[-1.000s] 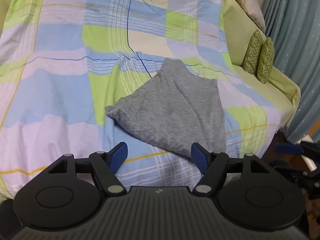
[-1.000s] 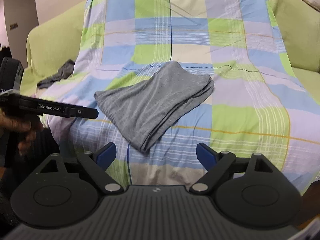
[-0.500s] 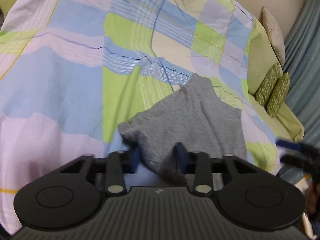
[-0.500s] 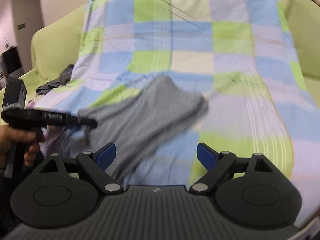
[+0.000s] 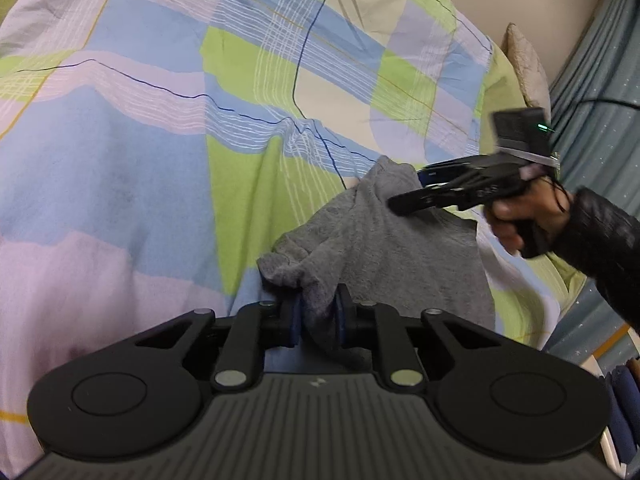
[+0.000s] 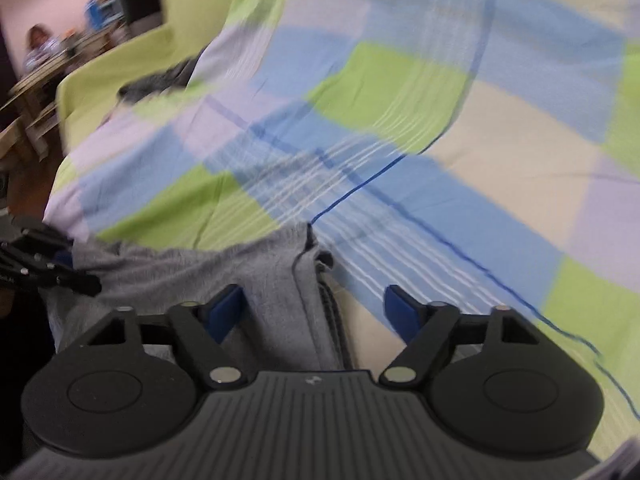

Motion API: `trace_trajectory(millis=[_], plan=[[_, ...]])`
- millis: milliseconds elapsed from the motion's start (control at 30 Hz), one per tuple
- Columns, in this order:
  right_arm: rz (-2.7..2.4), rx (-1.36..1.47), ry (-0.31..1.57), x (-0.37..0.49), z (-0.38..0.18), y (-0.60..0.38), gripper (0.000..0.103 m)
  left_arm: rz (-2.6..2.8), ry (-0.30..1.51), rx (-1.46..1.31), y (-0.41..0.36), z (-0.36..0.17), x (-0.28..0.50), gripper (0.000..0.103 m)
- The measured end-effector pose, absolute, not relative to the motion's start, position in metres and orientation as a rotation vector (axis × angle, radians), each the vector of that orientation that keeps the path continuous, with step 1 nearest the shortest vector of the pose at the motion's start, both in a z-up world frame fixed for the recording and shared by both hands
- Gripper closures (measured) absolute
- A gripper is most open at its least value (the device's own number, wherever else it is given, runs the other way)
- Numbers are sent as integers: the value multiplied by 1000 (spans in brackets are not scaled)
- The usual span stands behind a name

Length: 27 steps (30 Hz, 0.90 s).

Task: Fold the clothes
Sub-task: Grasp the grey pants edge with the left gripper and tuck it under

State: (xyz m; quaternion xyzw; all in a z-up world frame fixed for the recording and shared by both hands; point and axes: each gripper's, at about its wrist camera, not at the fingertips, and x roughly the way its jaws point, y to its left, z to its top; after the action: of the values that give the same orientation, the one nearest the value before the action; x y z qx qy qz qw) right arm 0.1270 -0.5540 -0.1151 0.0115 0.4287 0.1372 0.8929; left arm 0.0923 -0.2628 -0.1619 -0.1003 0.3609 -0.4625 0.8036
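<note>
The grey garment (image 5: 384, 256) is a soft knit, light and limp, folded into several layers; I judge it will sag and slide open if lifted by one point, so it wants a hold at two corners or edges, with all layers pinched together. It lies on the checked sheet (image 5: 140, 168) that covers the green sofa (image 6: 104, 80), near the front edge of the seat.

Taking the garment as landmark and going from its left side to its right: at its near left corner the left tool (image 5: 318, 318) is clenched on a bunched fold of the grey cloth. Its jaws have just been closing, and the cloth now fills the narrow gap between the blue pads (image 5: 297, 320), gathered into a wrinkled lump just beyond them. In the right wrist view the same tool shows at the far left edge of the garment, touching it.

Farther right, over the garment's far right corner, the right tool (image 6: 316, 312) points down at the cloth. Its jaws have just been closing but stand apart: the layered, seamed edge of the garment runs between the pads, nearer the left one, and neither visibly presses on it, so it grasps nothing yet. From the left wrist view this tool hangs just above the far corner, carried by a hand (image 5: 520, 220) in a dark sleeve (image 5: 600, 240). That view is blurred, so exact contact there I cannot tell.
</note>
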Motion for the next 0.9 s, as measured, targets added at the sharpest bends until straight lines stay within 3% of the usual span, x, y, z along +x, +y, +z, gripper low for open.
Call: trace_trajectory(millis=[200,267,300,333,567,767,900], plan=[[387,212,914,147,-128,-580,33,-1018,742,-220,-258,-168,92,84],[392,236,918,145,-129,-578,51,-1023,738,-224,-257,-168,92,85],[406,251,925,143,-129,-576,77,-1026,736,-222,-257,-167,91,87],[408,258,931,142,-129,-576,80,-1030,732,-219,-256,-165,91,90],[260,280,780,82,-111,-554,84,-1073,621,-117,-257,-123,93,95],[79,374,588,28,-81,-559,84,-1123,572,22,-297,-78,146,95],[-64,453,496,11,-75,-580,84,-1130,613,58,-334,-82,184,94]])
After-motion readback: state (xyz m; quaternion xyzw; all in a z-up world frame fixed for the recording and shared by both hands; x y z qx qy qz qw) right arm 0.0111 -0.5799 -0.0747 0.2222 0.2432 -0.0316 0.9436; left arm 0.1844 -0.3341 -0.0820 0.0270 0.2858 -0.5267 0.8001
